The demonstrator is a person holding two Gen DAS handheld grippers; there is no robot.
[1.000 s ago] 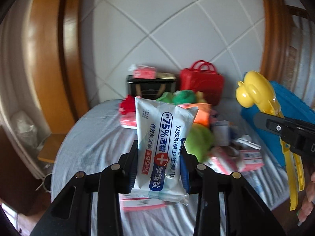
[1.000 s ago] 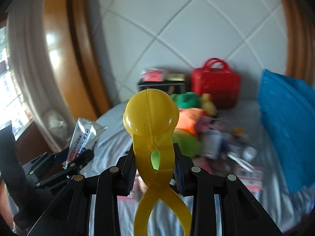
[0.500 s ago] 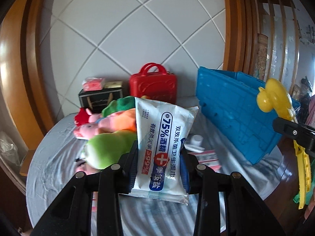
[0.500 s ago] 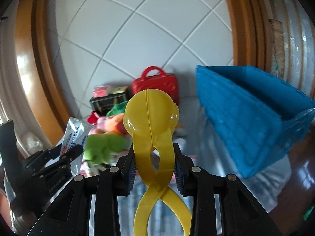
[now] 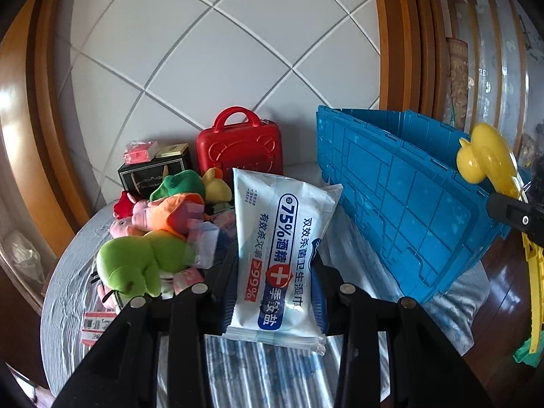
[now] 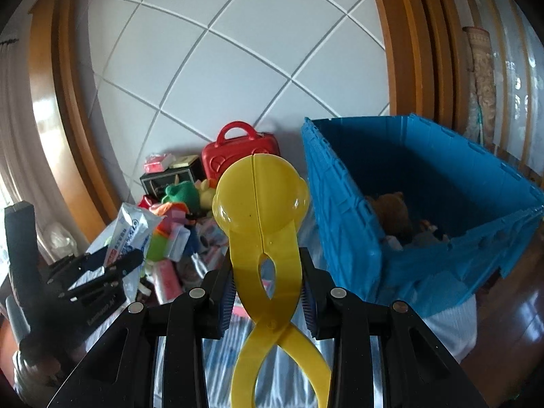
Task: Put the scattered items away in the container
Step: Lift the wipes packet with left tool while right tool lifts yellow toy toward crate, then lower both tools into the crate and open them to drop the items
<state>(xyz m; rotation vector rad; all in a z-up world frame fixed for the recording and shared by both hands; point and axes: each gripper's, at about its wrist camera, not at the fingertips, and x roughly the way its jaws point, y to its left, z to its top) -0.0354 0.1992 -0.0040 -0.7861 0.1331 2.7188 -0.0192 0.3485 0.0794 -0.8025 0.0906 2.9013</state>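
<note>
Your left gripper: jaws clamped on wipes pack, standing upright between them. Your right gripper: jaws pinching yellow tongs mid-handle, head above.

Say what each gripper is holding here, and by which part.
Left gripper: wet-wipes pack, pinched across its lower half. Right gripper: yellow duck-headed tongs, clamped on the neck just below the head.

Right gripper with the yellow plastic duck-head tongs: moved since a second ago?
Yes. The right gripper, shut on the yellow tongs, swung right: the blue plastic crate, earlier at the right edge, now fills the right half, its inside visible.
</note>
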